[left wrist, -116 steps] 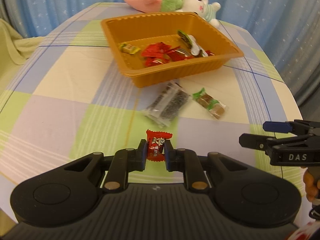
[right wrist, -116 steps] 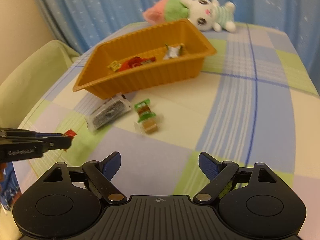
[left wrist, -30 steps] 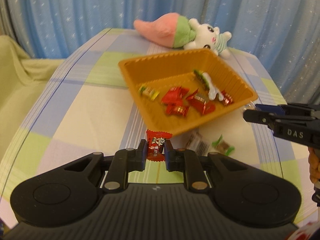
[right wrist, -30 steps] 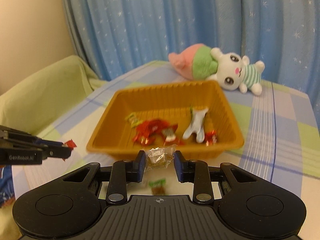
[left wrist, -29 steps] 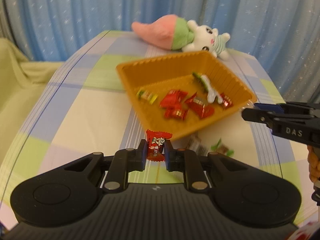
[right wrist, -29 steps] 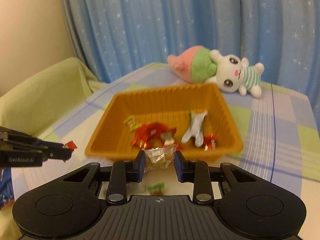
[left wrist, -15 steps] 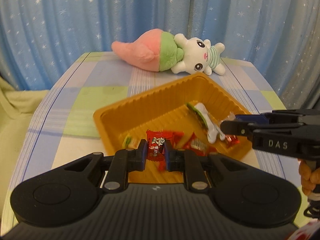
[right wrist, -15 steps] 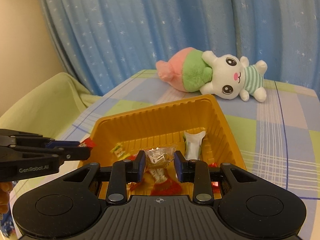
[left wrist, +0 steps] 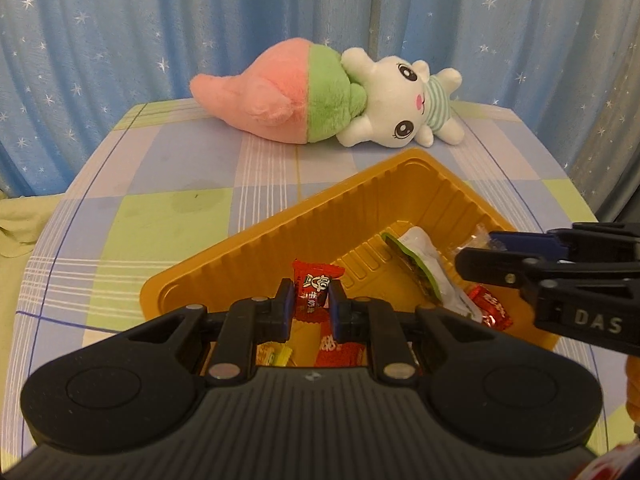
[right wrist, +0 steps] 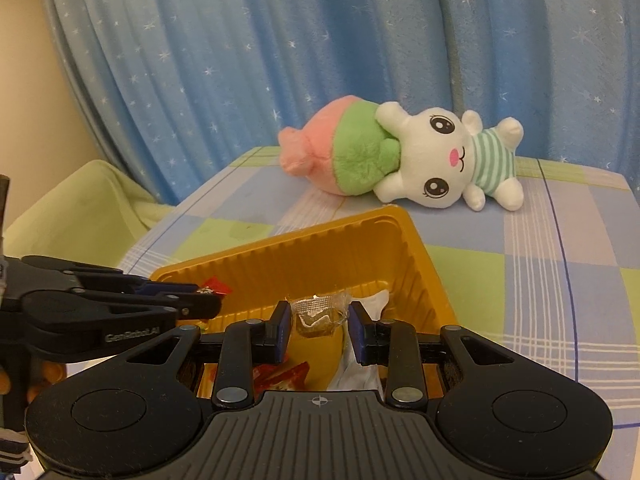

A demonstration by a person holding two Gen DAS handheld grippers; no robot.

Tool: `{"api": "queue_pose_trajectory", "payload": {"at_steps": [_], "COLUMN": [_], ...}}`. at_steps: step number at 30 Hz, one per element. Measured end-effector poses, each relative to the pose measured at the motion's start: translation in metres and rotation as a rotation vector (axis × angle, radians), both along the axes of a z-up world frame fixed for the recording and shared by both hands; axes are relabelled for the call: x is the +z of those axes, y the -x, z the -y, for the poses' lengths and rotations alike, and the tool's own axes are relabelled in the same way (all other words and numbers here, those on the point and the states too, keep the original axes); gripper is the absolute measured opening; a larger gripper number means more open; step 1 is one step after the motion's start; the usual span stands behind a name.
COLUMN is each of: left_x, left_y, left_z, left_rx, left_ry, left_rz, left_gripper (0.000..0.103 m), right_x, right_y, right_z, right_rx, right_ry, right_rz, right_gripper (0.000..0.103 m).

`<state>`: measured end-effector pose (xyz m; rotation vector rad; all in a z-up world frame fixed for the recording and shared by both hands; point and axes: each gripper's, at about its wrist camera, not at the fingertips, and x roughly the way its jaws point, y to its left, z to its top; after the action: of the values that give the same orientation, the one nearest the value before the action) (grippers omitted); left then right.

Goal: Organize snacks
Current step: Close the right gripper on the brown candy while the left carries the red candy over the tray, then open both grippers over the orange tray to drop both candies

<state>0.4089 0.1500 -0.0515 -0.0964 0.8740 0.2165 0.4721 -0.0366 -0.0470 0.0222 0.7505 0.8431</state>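
- My left tool [left wrist: 309, 309], clamped on the red candy [left wrist: 315, 289], now hangs over the orange tray [left wrist: 256, 248].
- My right tool [right wrist: 319, 328], pinching the clear-wrapped sweet [right wrist: 318, 315], has arrived there too.

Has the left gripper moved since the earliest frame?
Yes. The left gripper, shut on the red candy, went forward and now hangs over the orange tray.

Plush bunny [left wrist: 404, 114] lying on checked tablecloth [left wrist: 160, 208], star-print blue curtain [left wrist: 120, 28] behind.
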Motion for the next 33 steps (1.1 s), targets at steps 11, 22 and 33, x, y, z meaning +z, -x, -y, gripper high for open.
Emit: {"api": "queue_pose_trajectory", "payload": {"at_steps": [11, 22, 33], "left_x": [-0.012, -0.002, 0.008], "left_y": [-0.013, 0.02, 0.053], "left_z": [-0.01, -0.013, -0.017], "left_rx": [0.002, -0.003, 0.025], "left_ry": [0.029, 0.071, 0.123], "left_rz": [-0.025, -0.012, -0.002], "left_gripper": [0.017, 0.022, 0.03], "right_x": [-0.003, -0.004, -0.005], "right_y": [-0.006, -0.003, -0.003], "right_z": [-0.002, 0.003, -0.004], "right_rx": [-0.017, -0.005, 0.015], "right_ry": [0.005, 0.004, 0.005], "right_rz": [-0.014, -0.031, -0.048], "right_gripper": [0.031, 0.031, 0.032]}}
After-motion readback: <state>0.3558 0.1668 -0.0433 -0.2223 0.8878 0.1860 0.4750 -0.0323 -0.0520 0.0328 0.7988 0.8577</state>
